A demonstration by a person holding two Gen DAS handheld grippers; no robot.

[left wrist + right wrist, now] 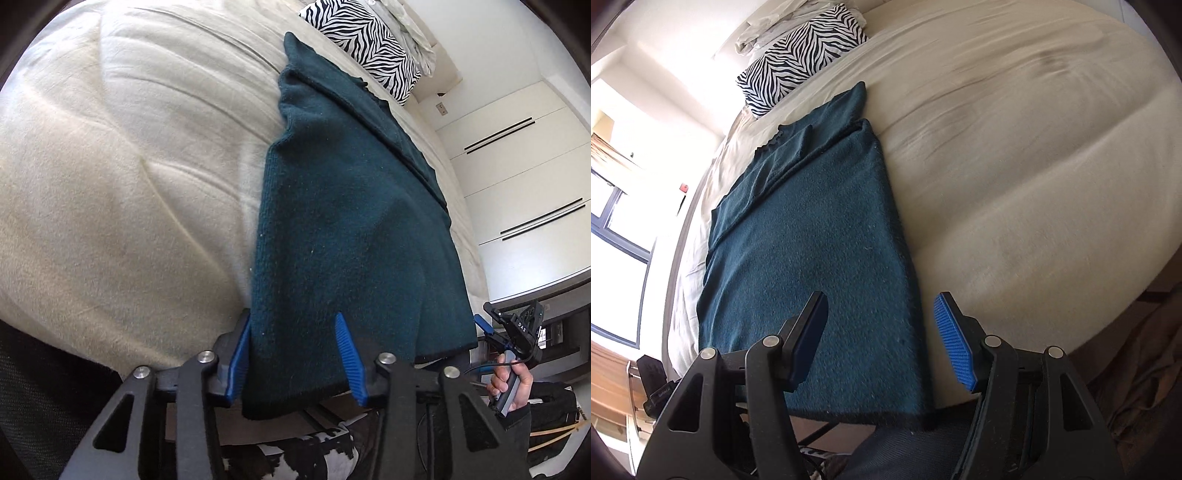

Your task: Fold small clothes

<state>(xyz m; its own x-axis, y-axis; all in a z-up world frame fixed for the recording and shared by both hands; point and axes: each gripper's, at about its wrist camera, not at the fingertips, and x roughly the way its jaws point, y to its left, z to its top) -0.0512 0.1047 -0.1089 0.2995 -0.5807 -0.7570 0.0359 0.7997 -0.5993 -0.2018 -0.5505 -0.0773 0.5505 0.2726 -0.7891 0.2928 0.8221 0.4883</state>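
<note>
Both grippers, left gripper [293,360] and right gripper [886,341], are sitting open, teal sweater [343,229] hem lying between the fingers at bottom centre.

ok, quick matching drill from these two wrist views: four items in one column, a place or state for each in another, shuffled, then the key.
Items
1. teal sweater
2. zebra-print pillow
3. left gripper
4. right gripper

Descriptions
A. open, at the garment's near left corner
B. lying along the bed, near hem over the edge
C. at the bed's far end
D. open, at the garment's near right corner

Pairs: 1-B, 2-C, 3-A, 4-D
</note>
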